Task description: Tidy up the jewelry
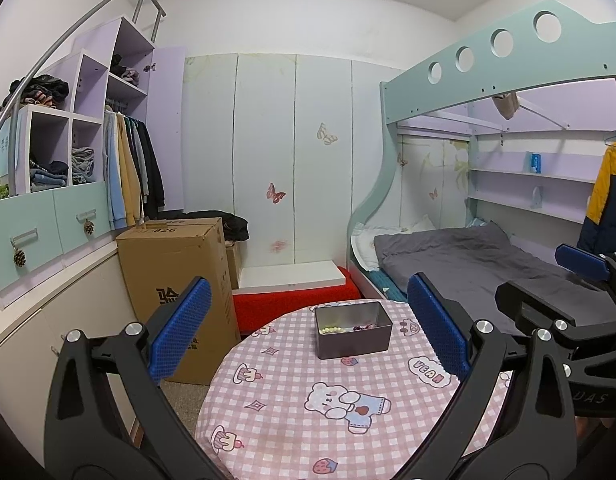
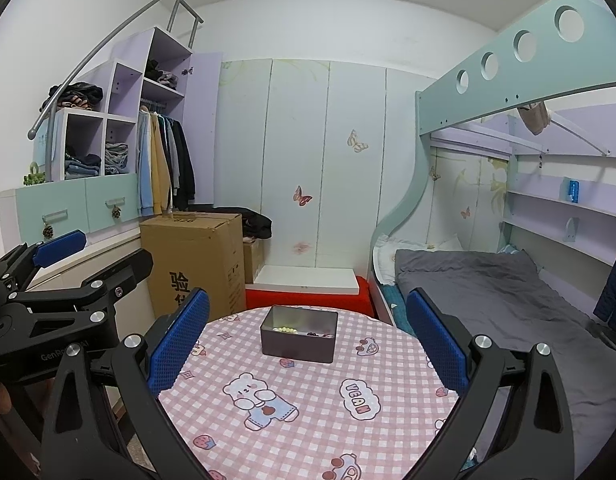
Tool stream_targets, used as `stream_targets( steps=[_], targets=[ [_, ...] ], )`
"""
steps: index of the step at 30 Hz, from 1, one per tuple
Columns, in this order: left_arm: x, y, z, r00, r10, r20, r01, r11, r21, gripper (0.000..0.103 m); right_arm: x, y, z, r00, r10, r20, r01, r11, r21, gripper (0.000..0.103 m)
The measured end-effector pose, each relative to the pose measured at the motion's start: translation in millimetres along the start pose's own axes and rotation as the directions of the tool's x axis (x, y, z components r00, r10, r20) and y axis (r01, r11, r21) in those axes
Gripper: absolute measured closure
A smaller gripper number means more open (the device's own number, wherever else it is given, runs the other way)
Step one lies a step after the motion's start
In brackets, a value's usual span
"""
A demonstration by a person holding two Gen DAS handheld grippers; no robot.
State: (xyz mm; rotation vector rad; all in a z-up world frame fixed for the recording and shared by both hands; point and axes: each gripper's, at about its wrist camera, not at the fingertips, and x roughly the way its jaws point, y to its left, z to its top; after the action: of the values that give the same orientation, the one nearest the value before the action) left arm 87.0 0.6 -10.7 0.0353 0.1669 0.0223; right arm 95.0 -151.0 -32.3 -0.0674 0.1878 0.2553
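A dark rectangular tin (image 1: 352, 345) (image 2: 296, 347) stands open at the far side of a round table with a pink checked cloth (image 1: 283, 428) (image 2: 308, 436). Inside lie a string of pale beads (image 1: 331, 329) (image 2: 285, 329) and some dark and reddish pieces (image 1: 363, 326) (image 2: 318, 334). My left gripper (image 1: 308, 286) hovers open over the table's near side, with nothing between its blue pads. My right gripper (image 2: 308, 296) is open and empty too, level with the left one. Each shows at the edge of the other's view: the right gripper (image 1: 554, 280) and the left gripper (image 2: 93, 258).
A tall cardboard box (image 1: 175, 276) (image 2: 195, 256) stands left of the table. Behind the table is a red block (image 1: 291, 300) topped by a white board. A bunk bed with a grey blanket (image 1: 468, 256) (image 2: 488, 280) lies to the right, and wardrobe shelves (image 1: 67, 140) stand on the left.
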Motion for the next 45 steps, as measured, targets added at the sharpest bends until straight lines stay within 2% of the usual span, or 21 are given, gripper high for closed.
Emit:
stream_targets(
  steps=[45],
  targets=[
    [0.2, -0.4, -2.2, 1.0, 0.0, -0.006, 0.0, 1.0, 0.004, 0.007, 0.4, -1.9, -1.0, 1.0, -0.009, -0.01, 0.009, 1.0, -0.001, 0.008]
  ],
)
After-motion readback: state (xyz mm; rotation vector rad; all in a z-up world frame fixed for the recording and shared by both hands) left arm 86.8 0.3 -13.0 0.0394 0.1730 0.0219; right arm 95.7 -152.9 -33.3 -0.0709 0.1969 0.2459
